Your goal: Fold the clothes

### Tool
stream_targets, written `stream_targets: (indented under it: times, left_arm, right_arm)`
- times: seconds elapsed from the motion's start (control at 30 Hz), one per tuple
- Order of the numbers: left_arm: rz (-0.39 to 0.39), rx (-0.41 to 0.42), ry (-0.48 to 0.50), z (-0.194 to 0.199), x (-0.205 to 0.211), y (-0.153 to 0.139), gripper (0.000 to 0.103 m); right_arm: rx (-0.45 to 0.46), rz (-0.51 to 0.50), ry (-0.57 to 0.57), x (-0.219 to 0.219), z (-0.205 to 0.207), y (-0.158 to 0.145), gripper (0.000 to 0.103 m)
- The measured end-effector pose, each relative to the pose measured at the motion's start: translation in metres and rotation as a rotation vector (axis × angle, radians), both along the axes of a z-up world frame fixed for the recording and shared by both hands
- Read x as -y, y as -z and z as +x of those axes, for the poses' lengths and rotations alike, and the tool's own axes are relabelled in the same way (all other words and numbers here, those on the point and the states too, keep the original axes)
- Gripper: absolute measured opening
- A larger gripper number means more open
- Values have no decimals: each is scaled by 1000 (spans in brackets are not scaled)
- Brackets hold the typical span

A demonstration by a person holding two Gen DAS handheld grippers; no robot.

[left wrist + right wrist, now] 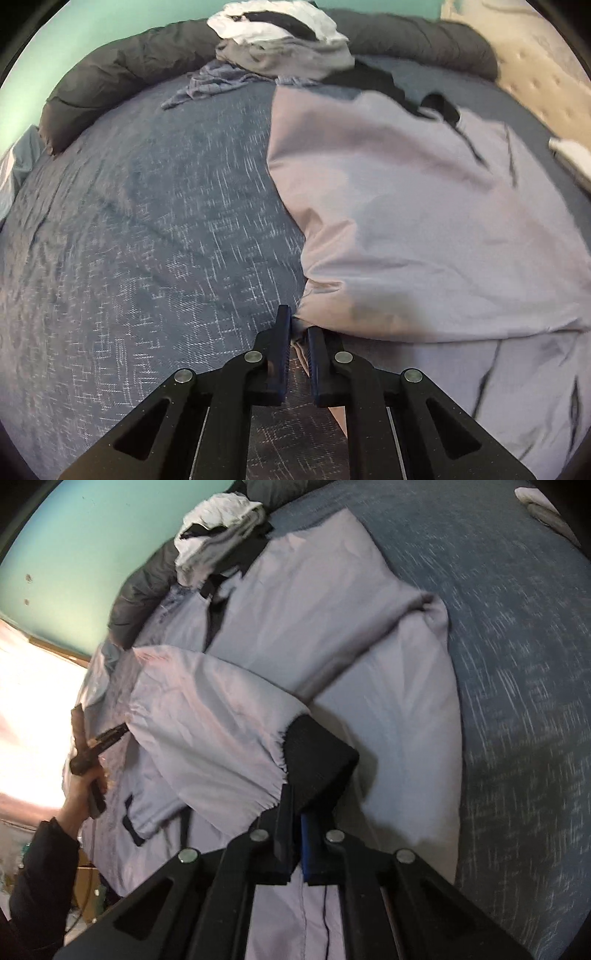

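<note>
I see the bed [129,240] first, spread with a blue-grey flecked cover that fills most of both views. I take the pale lilac jacket [424,221] as my landmark: it lies flat on the bed cover, one sleeve folded across its body in the right wrist view. Beyond the jacket, along the far edge of the bed, runs a rolled dark grey duvet [110,85], with a teal wall [92,33] behind it. Against that duvet, just past the jacket's collar end, sits a heap of clothes [280,40] in white, grey and black, and a crumpled blue-grey garment [207,83] lies beside the heap.

My left tongs [300,328] are at the jacket's near edge, clenched on a pinch of its lilac fabric, which shows between the blue pads. My right tongs [299,808] are over the folded sleeve, clamped on its black cuff [317,757], which bunches up above the fingers.

In the right wrist view, a hand [83,786] in a dark sleeve [40,871] holds the left tongs at the jacket's far side from that camera. At the bed's edge, well apart from the jacket, a small white item [570,153] is too blurred for me to tell.
</note>
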State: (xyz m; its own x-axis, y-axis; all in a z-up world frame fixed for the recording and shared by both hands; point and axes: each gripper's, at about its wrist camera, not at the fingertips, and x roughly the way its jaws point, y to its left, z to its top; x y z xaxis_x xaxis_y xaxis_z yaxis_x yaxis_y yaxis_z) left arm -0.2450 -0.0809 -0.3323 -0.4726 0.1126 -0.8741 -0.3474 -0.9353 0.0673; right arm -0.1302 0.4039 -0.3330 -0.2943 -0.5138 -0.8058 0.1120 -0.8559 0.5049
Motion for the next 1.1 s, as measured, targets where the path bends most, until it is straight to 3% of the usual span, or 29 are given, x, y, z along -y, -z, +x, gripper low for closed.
stream_targets:
  times: [0.2, 0.33, 0.5, 0.67, 0.7, 0.73, 0.8, 0.93, 0.97, 1.0, 1.1]
  left_arm:
    - [-68, -38, 80, 13, -6, -4, 11]
    - [-67, -44, 106, 24, 0, -19, 11]
    - [118, -17, -17, 22, 31, -44, 11]
    - [361, 42, -136, 7, 48, -44, 13]
    - [388, 46, -149, 4, 47, -41, 19]
    - [403, 58, -155, 0, 44, -37, 31]
    - [422, 91, -159, -9, 38, -27, 40]
    - [427, 142, -164, -17, 33, -4, 40]
    - [421, 147, -160, -17, 31, -2, 39]
    - [415, 151, -154, -16, 29, 0, 28]
    - [427, 149, -153, -14, 30, 2, 16]
  right_arm:
    - [-13, 0, -26, -7, 9, -6, 2]
    - [-17, 10, -47, -11, 14, -14, 2]
    - [-3, -5, -49, -9, 16, -13, 3]
    - [-7, 5, -73, 1, 18, -15, 3]
    - [-5, 3, -75, 1, 18, -15, 3]
    - [-1, 0, -78, 0, 19, -15, 3]
    - [5, -5, -82, -2, 19, -15, 3]
    - [15, -9, -95, -2, 21, -15, 3]
    - [16, -9, -99, -1, 21, -15, 3]
    - [17, -10, -100, 0, 20, -14, 3]
    - [19, -20, -103, 2, 17, -13, 3]
